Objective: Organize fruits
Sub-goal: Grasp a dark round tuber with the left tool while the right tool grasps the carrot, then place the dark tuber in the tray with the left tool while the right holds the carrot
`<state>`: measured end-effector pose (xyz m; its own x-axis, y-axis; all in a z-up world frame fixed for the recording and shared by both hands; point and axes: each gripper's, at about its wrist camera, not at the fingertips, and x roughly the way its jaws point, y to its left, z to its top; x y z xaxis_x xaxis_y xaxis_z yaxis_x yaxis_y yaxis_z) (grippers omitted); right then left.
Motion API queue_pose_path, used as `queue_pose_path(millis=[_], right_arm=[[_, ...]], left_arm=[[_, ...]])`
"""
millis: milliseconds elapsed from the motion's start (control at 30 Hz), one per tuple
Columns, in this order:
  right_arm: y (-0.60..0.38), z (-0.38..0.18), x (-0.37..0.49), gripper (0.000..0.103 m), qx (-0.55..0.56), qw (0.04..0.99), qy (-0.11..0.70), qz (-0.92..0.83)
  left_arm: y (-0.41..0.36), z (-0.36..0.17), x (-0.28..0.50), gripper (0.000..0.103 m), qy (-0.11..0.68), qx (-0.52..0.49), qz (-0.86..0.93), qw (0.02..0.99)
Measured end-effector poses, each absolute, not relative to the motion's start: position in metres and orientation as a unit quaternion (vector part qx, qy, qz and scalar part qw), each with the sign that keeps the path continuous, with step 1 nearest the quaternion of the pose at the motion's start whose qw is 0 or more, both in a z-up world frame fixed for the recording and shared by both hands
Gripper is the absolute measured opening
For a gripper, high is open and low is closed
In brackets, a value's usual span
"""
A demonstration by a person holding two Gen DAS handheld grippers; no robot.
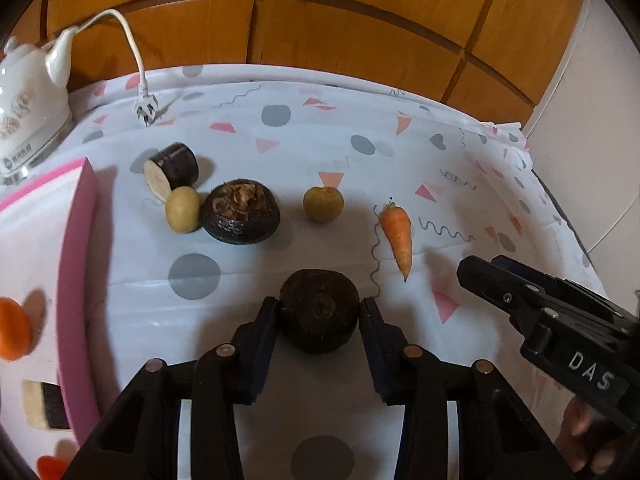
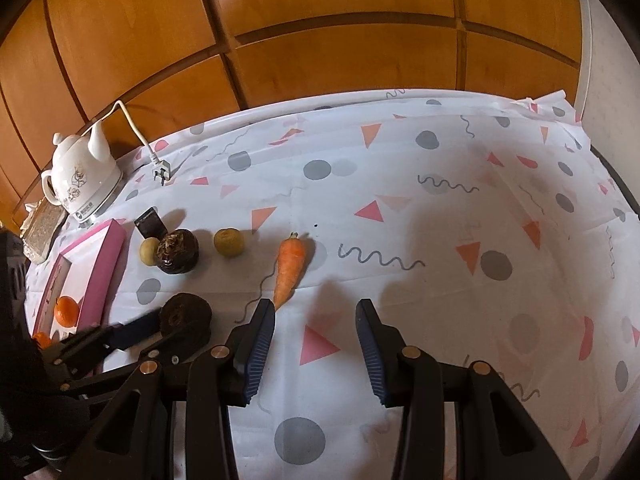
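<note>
My left gripper (image 1: 319, 308) is shut on a dark round water chestnut (image 1: 319, 311), just above the patterned cloth; it also shows in the right wrist view (image 2: 186, 315). A second dark chestnut (image 1: 239, 211), a small yellow potato (image 1: 183, 209), a cut dark cylinder piece (image 1: 170, 170), a greenish-brown round fruit (image 1: 323, 204) and a carrot (image 1: 397, 236) lie on the cloth beyond. My right gripper (image 2: 316, 310) is open and empty, its left fingertip near the carrot's tip (image 2: 289, 270).
A pink-edged white tray (image 1: 76, 264) at the left holds oranges (image 2: 66, 311) and a cut piece (image 1: 44, 410). A white kettle (image 2: 80, 178) with a loose plug (image 1: 145, 112) stands at the back left. A wooden wall panel (image 2: 320, 32) runs behind the table.
</note>
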<state>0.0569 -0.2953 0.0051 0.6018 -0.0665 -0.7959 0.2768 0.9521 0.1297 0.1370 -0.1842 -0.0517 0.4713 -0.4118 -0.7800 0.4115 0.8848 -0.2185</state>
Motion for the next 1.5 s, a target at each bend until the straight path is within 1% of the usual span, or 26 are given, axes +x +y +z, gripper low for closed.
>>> queue_pose_path(millis=[333, 567, 633, 667, 700, 767, 800, 1000, 1500], right_arm=[[-0.288, -0.006, 0.087, 0.043, 0.118, 0.881, 0.451, -0.075], [-0.281, -0.02, 0.115, 0.042, 0.098, 0.872, 0.472, -0.082], [-0.28, -0.026, 0.122, 0.04, 0.097, 0.867, 0.483, -0.076], [-0.279, -0.028, 0.124, 0.034, 0.087, 0.866, 0.487, -0.08], [-0.278, -0.028, 0.124, 0.025, 0.077, 0.868, 0.484, -0.084], [-0.278, -0.028, 0.122, 0.018, 0.078, 0.868, 0.484, -0.081], [-0.278, -0.027, 0.119, 0.017, 0.075, 0.868, 0.483, -0.083], [-0.274, -0.026, 0.101, 0.017, 0.062, 0.872, 0.479, -0.077], [-0.271, -0.025, 0.068, 0.017, 0.073, 0.873, 0.475, -0.077]], left_arm=[[-0.159, -0.047, 0.123, 0.041, 0.45, -0.022, -0.224, 0.864], [-0.151, -0.038, 0.116, 0.041, 0.436, -0.017, -0.21, 0.875], [-0.15, -0.035, 0.113, 0.041, 0.431, -0.01, -0.207, 0.879], [-0.15, -0.033, 0.112, 0.041, 0.428, -0.009, -0.206, 0.88], [-0.149, -0.031, 0.111, 0.041, 0.426, -0.007, -0.206, 0.881], [-0.146, -0.026, 0.107, 0.041, 0.42, -0.006, -0.2, 0.885], [-0.143, -0.024, 0.106, 0.041, 0.418, -0.009, -0.198, 0.887], [-0.129, -0.013, 0.099, 0.041, 0.405, -0.018, -0.188, 0.895], [-0.068, 0.014, 0.08, 0.041, 0.365, -0.056, -0.142, 0.918]])
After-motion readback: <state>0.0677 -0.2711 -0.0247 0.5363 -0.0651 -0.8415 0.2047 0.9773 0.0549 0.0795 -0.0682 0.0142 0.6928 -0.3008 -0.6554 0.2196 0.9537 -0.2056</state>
